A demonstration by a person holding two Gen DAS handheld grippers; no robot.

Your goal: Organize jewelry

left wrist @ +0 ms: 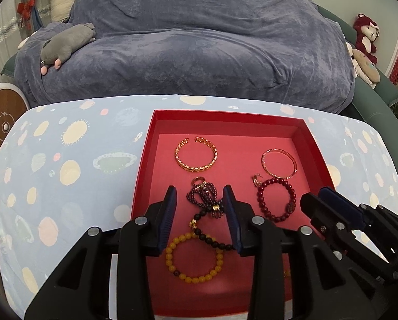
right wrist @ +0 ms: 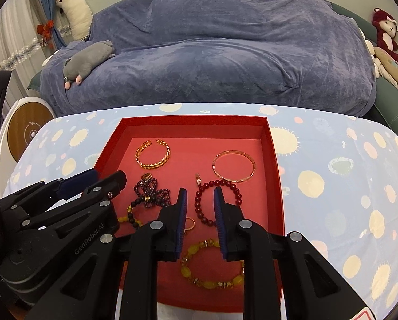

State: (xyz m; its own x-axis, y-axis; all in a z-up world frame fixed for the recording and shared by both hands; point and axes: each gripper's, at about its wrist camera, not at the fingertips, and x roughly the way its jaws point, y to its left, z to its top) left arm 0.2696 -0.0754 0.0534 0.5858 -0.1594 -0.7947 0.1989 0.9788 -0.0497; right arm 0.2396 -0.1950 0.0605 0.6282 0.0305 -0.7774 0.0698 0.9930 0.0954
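Observation:
A red tray (left wrist: 227, 114) sits on the patterned blue cloth and holds the jewelry. A gold chain bangle (left wrist: 196, 169) and a thin rose-gold bangle (left wrist: 279, 173) lie at its far end. Nearer lie a dark red bead bracelet (left wrist: 260, 200), a bunched purple bead strand (left wrist: 193, 196), a black bead strand (left wrist: 207, 237) and a yellow bead bracelet (left wrist: 169, 256). My left gripper (left wrist: 200, 189) hovers open over the purple strand, holding nothing. My right gripper (right wrist: 200, 190) hovers over the red bracelet (right wrist: 199, 202), its jaws a little apart with nothing between them. A chunky yellow bracelet (right wrist: 188, 269) lies below it.
The light blue tablecloth (left wrist: 65, 160) spreads to both sides of the tray. A sofa under a blue-grey blanket (left wrist: 199, 53) stands right behind the table, with a grey plush (left wrist: 68, 45) on it. A round white device (left wrist: 1, 125) stands at the left.

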